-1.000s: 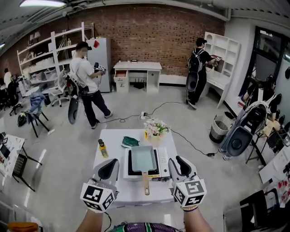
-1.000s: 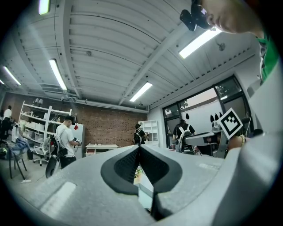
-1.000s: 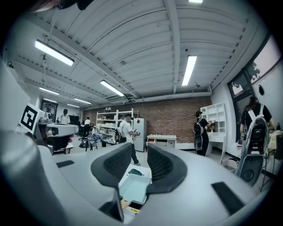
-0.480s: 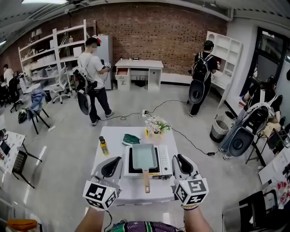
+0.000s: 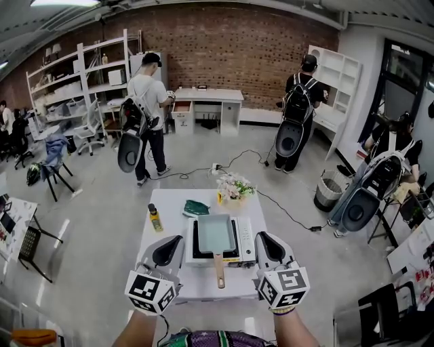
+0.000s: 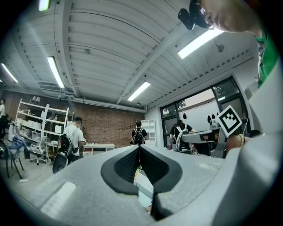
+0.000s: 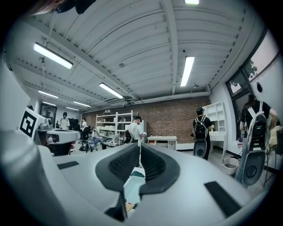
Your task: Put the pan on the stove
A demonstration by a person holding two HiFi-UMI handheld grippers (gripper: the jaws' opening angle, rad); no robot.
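A: Brick-walled workshop, white table [image 5: 169, 203]. Where's the pan [image 5: 215, 232]?

B: On the stove [image 5: 245, 245], handle [image 5: 219, 271] pointing to six o'clock. Looks rigid and fairly light; I'd hold it by the handle.

A: Tongs?

B: Left gripper [image 5: 171, 245] at seven is clenched and empty. Right gripper [image 5: 266, 245] at five has just been closing on nothing.

A red brick wall [image 5: 224, 51] spans twelve o'clock above a grey floor [image 5: 102, 203], with a white desk [image 5: 207, 107] against it. White shelving [image 5: 71, 85] stands at ten o'clock and dark-framed windows [image 5: 403, 74] at two o'clock, under a ceiling strip light [image 5: 64, 4].

head view looks down, gripper views level, sharing brick wall [image 5: 224, 47].
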